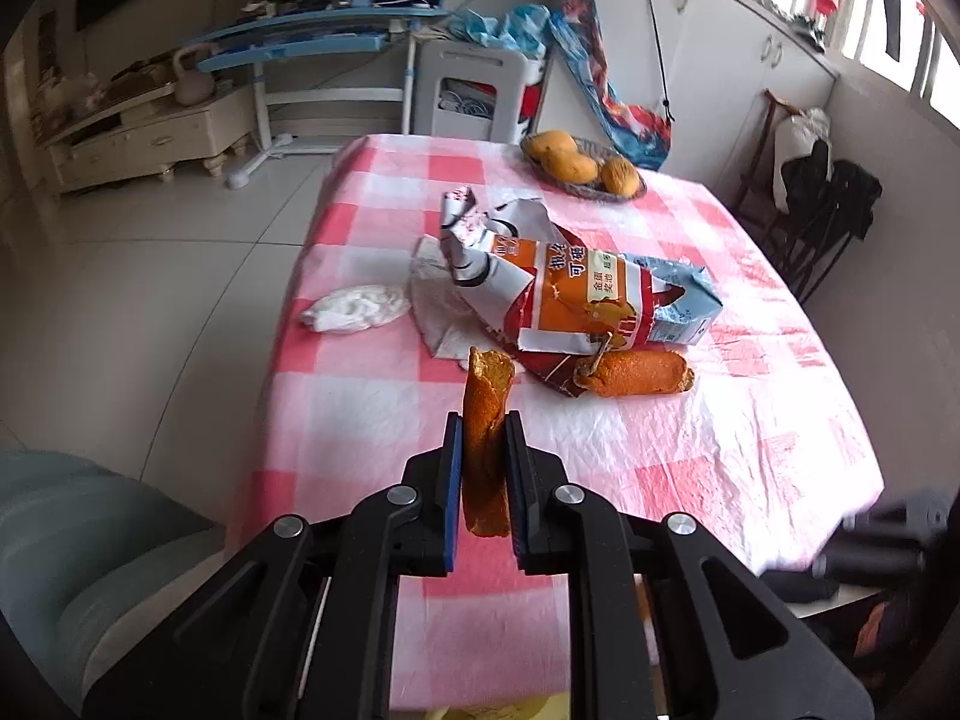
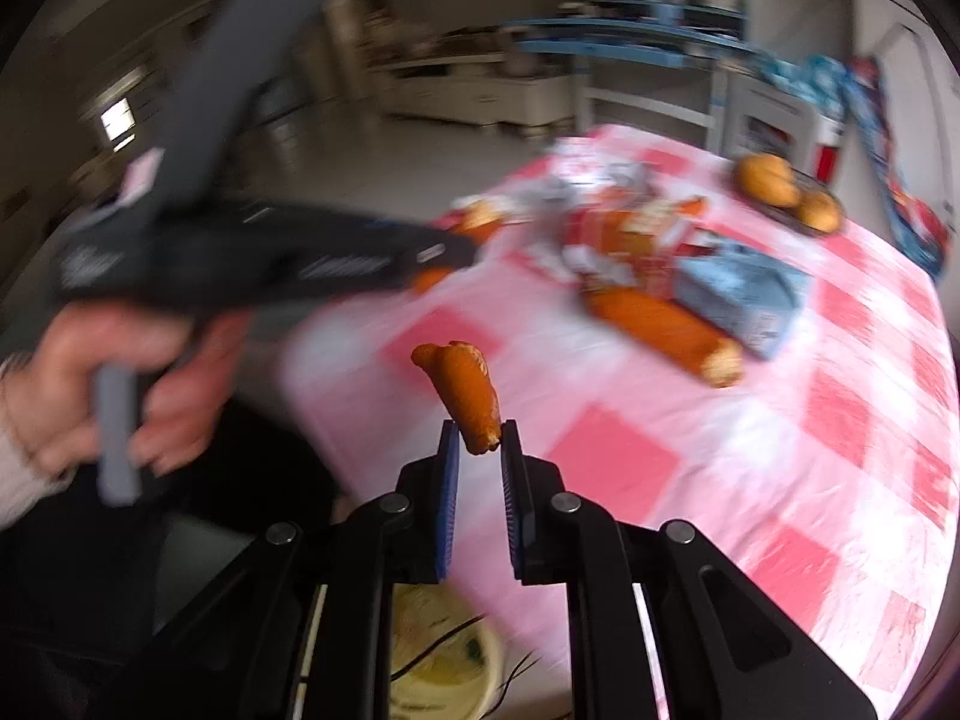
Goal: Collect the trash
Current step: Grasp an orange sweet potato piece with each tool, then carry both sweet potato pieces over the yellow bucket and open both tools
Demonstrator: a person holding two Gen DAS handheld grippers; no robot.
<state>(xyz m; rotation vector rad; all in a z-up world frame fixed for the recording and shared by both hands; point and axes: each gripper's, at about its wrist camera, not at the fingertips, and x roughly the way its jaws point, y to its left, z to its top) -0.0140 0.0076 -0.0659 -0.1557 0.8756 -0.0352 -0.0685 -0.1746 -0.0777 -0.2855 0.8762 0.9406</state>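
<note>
Each gripper is clamped on a strip of orange peel, left gripper [image 1: 485, 468] and right gripper [image 2: 480, 456] alike, while the yellowish bin [image 2: 444, 660] lies directly beneath the right one.

The torn orange snack bag [image 1: 576, 306] on the table carries large Chinese characters, "可" among them; its smaller print stays illegible.
</note>
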